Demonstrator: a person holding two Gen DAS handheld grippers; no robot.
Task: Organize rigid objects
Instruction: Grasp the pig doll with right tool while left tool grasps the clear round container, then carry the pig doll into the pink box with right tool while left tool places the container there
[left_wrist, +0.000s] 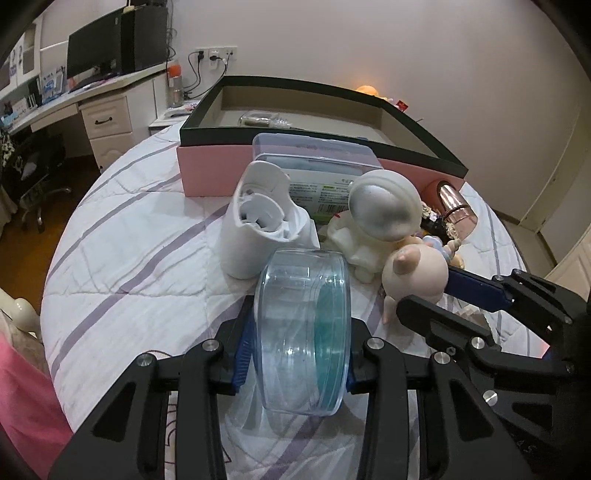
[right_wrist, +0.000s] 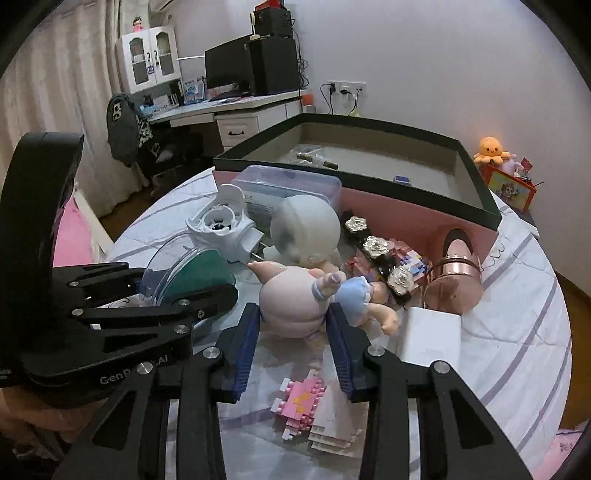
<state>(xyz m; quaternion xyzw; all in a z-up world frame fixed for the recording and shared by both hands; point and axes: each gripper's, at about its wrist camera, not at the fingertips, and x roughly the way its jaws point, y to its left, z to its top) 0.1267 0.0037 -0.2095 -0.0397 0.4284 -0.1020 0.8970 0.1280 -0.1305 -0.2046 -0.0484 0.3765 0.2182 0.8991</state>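
Observation:
My left gripper (left_wrist: 299, 350) is shut on a clear round plastic container (left_wrist: 303, 325) with a teal inside, held on edge just above the quilt. In the right wrist view the same gripper (right_wrist: 173, 284) and container (right_wrist: 184, 266) show at the left. My right gripper (right_wrist: 293, 321) is shut on a pink pig figurine (right_wrist: 291, 302), its blue pads pressed to both flanks. The left wrist view has the pig (left_wrist: 413, 273) between that gripper's fingers (left_wrist: 476, 291). Behind them stand a white astronaut figure (left_wrist: 380, 210), a white plastic device (left_wrist: 258, 221) and a clear lidded box (left_wrist: 314, 158).
A large open box (right_wrist: 476, 184), pink-walled with a dark rim, stands at the back of the striped quilt (left_wrist: 129, 266). Beside the pig lie a doll in blue (right_wrist: 354, 291), a flowered black hairband (right_wrist: 373, 247), a rose-gold cylinder (right_wrist: 458, 273), a white block (right_wrist: 432, 336) and pink brick pieces (right_wrist: 299, 402).

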